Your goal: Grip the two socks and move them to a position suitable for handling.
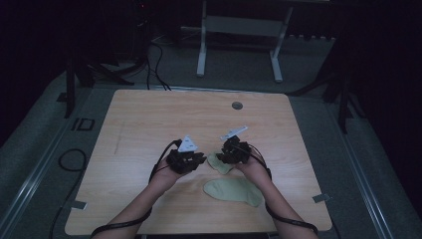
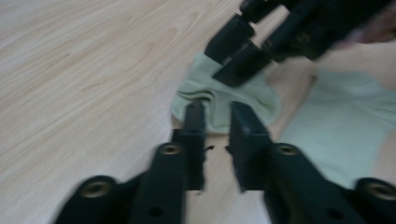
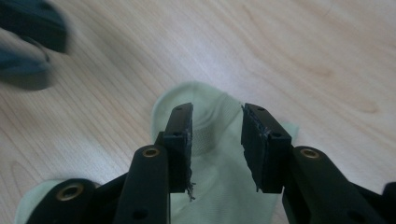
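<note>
1. Black jaws of the left hand-held gripper (image 2: 212,126) rise at the bottom of the left gripper view, drawn near together with a narrow gap, their tips at the edge of the small green sock (image 2: 224,100). Whether they pinch fabric cannot be told, as the picture is blurred.
2. At the upper right of that view, the right hand-held gripper (image 2: 233,58) presses down on the same sock.
3. In the right gripper view its jaws stand partly spread over the sock's rounded end (image 3: 205,126), with fabric between them but no clear pinch.
4. A second, larger green sock (image 1: 234,190) lies flat on the desk (image 1: 149,114), lower right of centre in the high view, just beside the small one (image 1: 218,163).
5. Likely step: taking hold of the small sock with both grippers.
6. To do it well, each gripper should probably bite one layer edge fully before lifting, keeping the two grips apart so the sock does not bunch.
</note>
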`<state>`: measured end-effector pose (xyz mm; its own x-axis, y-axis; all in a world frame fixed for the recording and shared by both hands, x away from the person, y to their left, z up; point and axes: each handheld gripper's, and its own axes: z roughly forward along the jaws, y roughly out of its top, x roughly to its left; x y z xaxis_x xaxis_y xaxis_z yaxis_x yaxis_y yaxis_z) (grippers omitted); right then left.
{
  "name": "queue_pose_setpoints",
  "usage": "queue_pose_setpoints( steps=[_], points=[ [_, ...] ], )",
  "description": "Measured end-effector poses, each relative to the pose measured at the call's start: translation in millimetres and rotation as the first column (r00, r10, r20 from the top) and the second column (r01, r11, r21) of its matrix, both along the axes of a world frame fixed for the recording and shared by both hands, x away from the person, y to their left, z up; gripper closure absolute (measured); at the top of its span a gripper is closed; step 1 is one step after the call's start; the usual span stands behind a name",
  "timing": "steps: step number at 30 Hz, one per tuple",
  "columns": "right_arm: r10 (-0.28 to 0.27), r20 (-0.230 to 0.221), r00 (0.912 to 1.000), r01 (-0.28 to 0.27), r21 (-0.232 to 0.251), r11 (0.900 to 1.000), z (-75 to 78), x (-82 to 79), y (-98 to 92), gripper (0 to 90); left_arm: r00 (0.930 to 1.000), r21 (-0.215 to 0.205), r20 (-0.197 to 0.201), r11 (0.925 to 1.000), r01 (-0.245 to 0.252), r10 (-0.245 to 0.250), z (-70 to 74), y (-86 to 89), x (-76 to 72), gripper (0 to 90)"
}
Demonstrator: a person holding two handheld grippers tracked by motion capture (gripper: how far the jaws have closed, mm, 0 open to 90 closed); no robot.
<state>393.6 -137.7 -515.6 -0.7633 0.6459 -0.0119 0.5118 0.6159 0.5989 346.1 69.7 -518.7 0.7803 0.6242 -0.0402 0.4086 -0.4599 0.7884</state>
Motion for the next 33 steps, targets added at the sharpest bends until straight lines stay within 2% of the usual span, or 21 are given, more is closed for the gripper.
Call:
queue_pose_setpoints(
  steps=[3, 6, 8, 9, 11, 15, 17, 25, 28, 33],
  points=[
    [0.001, -0.017, 0.9999, -0.001, 0.011, 1.000, -5.2, 1.8, 0.6, 64.3, 0.9998, 0.031, -0.019, 0.9995, 0.010, -0.009, -7.6, -14.9, 11.3, 88.9],
    [-0.001, -0.035, 0.9994, 0.001, 0.011, 1.000, -9.1, 4.6, 1.9, 64.3, 0.9986, 0.070, -0.046, 0.9970, 0.031, -0.028, -16.3, -26.4, 19.3, 89.2],
    [0.001, -0.039, 0.9992, -0.001, -0.001, 1.000, -12.1, 5.9, 3.2, 64.4, 0.9964, 0.097, -0.082, 0.9948, 0.032, -0.024, -23.8, -31.4, 24.8, 89.2],
    [0.006, -0.047, 0.9989, -0.006, -0.009, 1.000, -14.4, 6.3, 3.7, 64.5, 0.9962, 0.111, -0.084, 0.9933, 0.032, -0.023, -26.0, -32.3, 26.2, 89.3],
    [0.007, -0.053, 0.9986, -0.008, -0.011, 1.000, -16.9, 6.5, 3.8, 67.9, 0.9935, 0.115, -0.112, 0.9927, 0.036, -0.023, -31.7, -33.6, 28.7, 89.3],
    [0.027, -0.069, 0.9973, -0.029, -0.025, 0.999, -21.1, 6.3, 3.7, 79.9, 0.9919, 0.135, -0.126, 0.9903, 0.033, -0.016, -39.6, -32.8, 30.0, 89.3],
    [0.036, -0.070, 0.9969, -0.039, -0.036, 0.999, -21.8, 5.5, 4.0, 83.0, 0.9917, 0.136, -0.127, 0.9901, 0.037, -0.019, -39.5, -31.9, 29.7, 89.3],
    [0.046, -0.031, 0.9985, -0.047, -0.021, 0.999, -2.4, 1.5, -5.8, 86.8, 0.9910, 0.118, -0.133, 0.9925, 0.032, -0.016, -40.4, -30.9, 31.3, 89.4],
    [0.041, -0.011, 0.9991, -0.041, -0.011, 0.999, 7.2, 0.2, -15.1, 86.7, 0.9910, 0.116, -0.133, 0.9926, 0.033, -0.017, -40.5, -31.1, 31.2, 89.4],
    [-0.001, -0.007, 1.0000, 0.002, 0.021, 1.000, 17.0, 1.3, -39.1, 86.7, 0.9914, 0.125, -0.126, 0.9909, 0.049, -0.033, -40.2, -30.2, 32.5, 89.4]
  ],
)
